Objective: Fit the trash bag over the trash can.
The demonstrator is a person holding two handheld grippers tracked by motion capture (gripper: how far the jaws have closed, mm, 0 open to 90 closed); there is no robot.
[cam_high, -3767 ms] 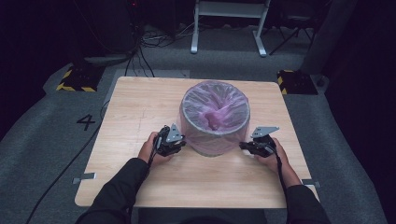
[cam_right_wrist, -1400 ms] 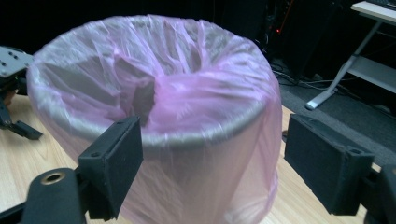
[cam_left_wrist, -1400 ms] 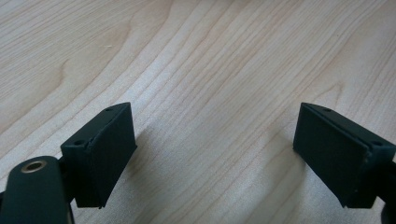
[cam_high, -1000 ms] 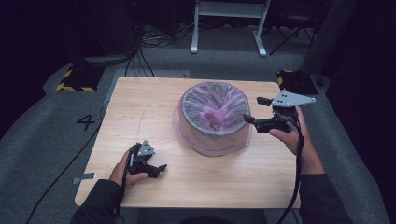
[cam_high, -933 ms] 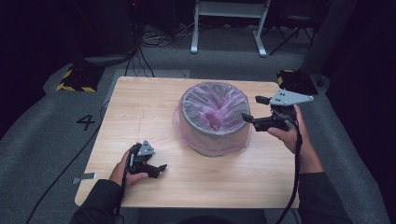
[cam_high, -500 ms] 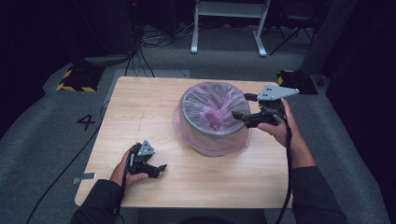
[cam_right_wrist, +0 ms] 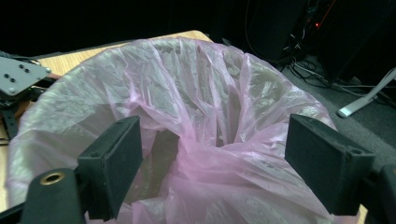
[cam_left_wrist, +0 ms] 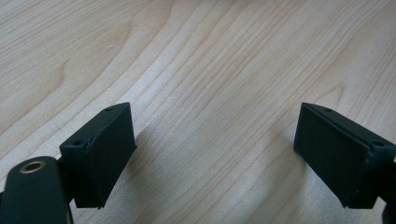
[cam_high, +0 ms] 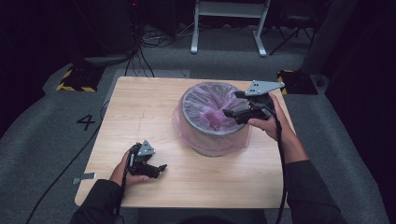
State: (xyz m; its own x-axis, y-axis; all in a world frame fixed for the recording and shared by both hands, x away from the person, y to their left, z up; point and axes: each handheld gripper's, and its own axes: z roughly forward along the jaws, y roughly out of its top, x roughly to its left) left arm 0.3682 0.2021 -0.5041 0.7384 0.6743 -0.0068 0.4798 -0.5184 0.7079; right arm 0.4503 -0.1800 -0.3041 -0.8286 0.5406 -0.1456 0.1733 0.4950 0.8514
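Observation:
A round bin [cam_high: 212, 137] lined with a thin pink plastic bag [cam_high: 210, 112] stands in the middle of the wooden table [cam_high: 140, 107]. My right gripper [cam_high: 227, 108] hovers over the bin's right rim, jaws wide apart, pointing left across the opening. In the right gripper view the crumpled pink bag [cam_right_wrist: 210, 140] lies beyond and between the spread jaws of the right gripper [cam_right_wrist: 212, 158], with nothing pinched. My left gripper [cam_high: 161, 169] rests low near the table's front left, open. In the left gripper view, the left gripper [cam_left_wrist: 215, 154] has only bare wood [cam_left_wrist: 210, 70] between its jaws.
The bag's skirt [cam_high: 180, 123] drapes down outside the bin onto the table. Grey carpet with a taped "4" [cam_high: 86, 122] surrounds the table. Cables [cam_high: 144, 42] and a white stand [cam_high: 229, 28] lie beyond the far edge. My left gripper's grey plate [cam_right_wrist: 16, 74] shows past the bin.
My right gripper has slid left from beside the bin to over its right rim, jaws still apart. The left gripper has stayed put near the front left.

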